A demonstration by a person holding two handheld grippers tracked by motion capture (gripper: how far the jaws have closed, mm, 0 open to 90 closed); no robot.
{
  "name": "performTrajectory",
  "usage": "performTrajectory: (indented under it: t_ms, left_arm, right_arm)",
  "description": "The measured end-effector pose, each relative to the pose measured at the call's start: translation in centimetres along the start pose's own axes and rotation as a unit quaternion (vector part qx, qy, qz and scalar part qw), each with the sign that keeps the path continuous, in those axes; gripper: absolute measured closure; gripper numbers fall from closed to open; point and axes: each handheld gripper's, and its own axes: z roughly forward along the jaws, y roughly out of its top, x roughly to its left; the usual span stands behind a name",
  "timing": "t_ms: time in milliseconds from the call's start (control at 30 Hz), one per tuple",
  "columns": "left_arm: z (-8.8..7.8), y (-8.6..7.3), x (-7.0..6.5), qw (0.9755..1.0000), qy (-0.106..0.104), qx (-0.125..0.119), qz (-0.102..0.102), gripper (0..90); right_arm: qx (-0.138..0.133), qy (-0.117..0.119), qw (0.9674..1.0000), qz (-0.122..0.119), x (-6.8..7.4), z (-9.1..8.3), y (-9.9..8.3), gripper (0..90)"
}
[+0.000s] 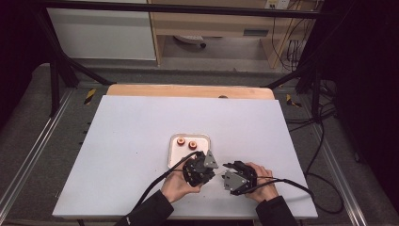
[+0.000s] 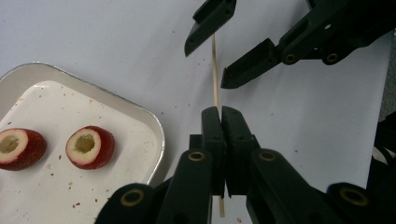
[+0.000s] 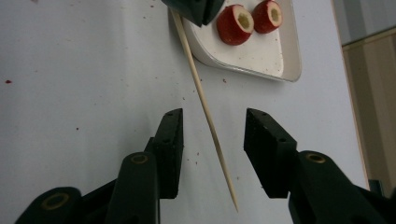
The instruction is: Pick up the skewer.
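Left gripper view: left gripper jaws clamp skewer; right gripper straddles it.

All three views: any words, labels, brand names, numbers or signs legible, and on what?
None can be read.
Yellow-and-black hazard stripes on the floor rails carry no lettering.
A small label on the wooden shelf unit is too blurred to read.
The tray and skewer are unmarked.

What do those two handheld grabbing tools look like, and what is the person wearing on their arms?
Both are black. The left gripper and right gripper each have two flat-faced fingers on hinged links with brass-coloured pivot rings, a grey three-cornered plate on top, and a trailing black cable. The person's sleeves are dark.
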Motion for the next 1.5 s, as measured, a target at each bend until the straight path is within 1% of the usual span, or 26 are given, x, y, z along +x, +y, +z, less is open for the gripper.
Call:
performTrajectory:
  t_ms: [33,67,100,133,167,200,300,400,433,533,567,700,833,867,1000,1067,1100,1167,1233,1333,1367,1400,1433,1500]
  left_arm:
    - [0.1,0.1,0.0,1.0,-0.002,0.003,0.003,88.6]
    - [0.2,0.2,0.0,1.0,-0.003,0.004,0.003,88.6]
    - [0.2,0.3,0.0,1.0,0.001,0.006,0.002,88.6]
    - [0.3,0.4,0.0,1.0,0.0,0.007,0.003,88.6]
    - [0.4,0.5,0.1,1.0,-0.003,0.009,0.003,88.7]
    - [0.5,0.6,0.1,0.9999,-0.004,0.01,0.004,88.6]
    - [0.7,0.7,0.0,0.9999,-0.007,0.012,0.005,88.6]
    - [0.7,0.7,0.0,0.9999,-0.009,0.012,0.006,88.6]
    - [0.7,0.7,0.0,0.9999,-0.01,0.011,0.006,88.7]
    - [0.6,0.7,0.0,0.9998,-0.011,0.012,0.007,88.6]
    - [0.6,0.6,0.0,0.9998,-0.011,0.013,0.008,88.6]
    - [0.5,0.6,0.1,0.9998,-0.011,0.013,0.007,88.6]
    - [0.4,0.6,0.1,0.9999,-0.009,0.012,0.008,88.6]
    - [0.4,0.6,0.1,0.9999,-0.009,0.011,0.008,88.6]
    - [0.3,0.6,0.3,0.9998,-0.012,0.012,0.006,88.6]
    - [0.3,0.6,0.4,0.9998,-0.012,0.013,0.001,87.3]
    - [0.2,0.6,0.5,0.9998,-0.011,0.016,0.002,87.3]
    - [0.1,0.5,0.8,0.9994,-0.016,0.031,-0.004,81.3]
    - [0.0,0.5,1.2,0.9987,-0.017,0.046,-0.01,75.9]
    - [0.0,0.5,1.7,0.9975,-0.023,0.063,-0.025,72.1]
    - [0.1,0.5,1.8,0.9967,-0.026,0.071,-0.029,71.5]
    - [0.2,0.6,1.9,0.9957,-0.029,0.082,-0.031,71.6]
    - [0.4,0.7,1.9,0.9949,-0.03,0.09,-0.034,71.8]
    - [0.7,0.8,2.0,0.9929,-0.036,0.109,-0.032,74.4]
  right_arm:
    - [0.0,0.0,1.0,0.0,0.0,0.0,0.0,60.0]
    - [0.001,0.003,1.0,-0.008,0.0,0.1,0.0,61.6]
    - [0.003,0.007,0.9999,-0.008,0.1,0.1,0.1,62.9]
    - [0.003,0.008,0.9998,-0.02,0.1,0.2,0.1,64.5]
    - [0.003,0.01,0.9997,-0.022,0.2,0.2,0.2,66.4]
    - [0.003,0.009,0.9995,-0.031,0.2,0.3,0.2,67.5]
    - [0.003,0.005,0.9987,-0.05,0.2,0.3,0.2,72.9]
    - [0.004,0.006,0.9974,-0.071,0.2,0.3,0.1,76.5]
    - [0.005,0.006,0.9965,-0.083,0.3,0.3,0.1,78.0]
    - [0.005,0.006,0.9961,-0.088,0.4,0.4,0.1,79.6]
    - [0.008,0.01,0.9958,-0.091,0.4,0.4,0.1,81.6]
    - [0.009,0.009,0.9957,-0.092,0.4,0.4,0.0,84.5]
    - [0.011,0.013,0.9955,-0.093,0.4,0.4,0.0,88.3]
    - [0.012,0.015,0.9957,-0.091,0.5,0.4,0.0,88.7]
    - [0.011,0.011,0.9948,-0.1,0.4,0.4,0.1,89.0]
    - [0.016,0.009,0.994,-0.108,0.5,0.3,0.2,89.2]
    - [0.016,0.009,0.994,-0.108,0.5,0.3,0.2,89.2]
    - [0.024,0.007,0.9929,-0.117,0.4,0.2,0.3,89.2]
    - [0.031,0.001,0.9915,-0.126,0.3,0.2,0.3,89.2]
    - [0.044,-0.003,0.9885,-0.145,0.3,0.2,0.6,89.2]
    - [0.045,-0.004,0.9872,-0.153,0.2,0.2,0.7,89.2]
    - [0.045,-0.003,0.985,-0.166,0.1,0.3,0.9,89.2]
    - [0.051,-0.005,0.9843,-0.169,0.1,0.3,1.0,89.2]
    - [0.054,-0.007,0.9814,-0.184,0.0,0.5,1.3,89.2]
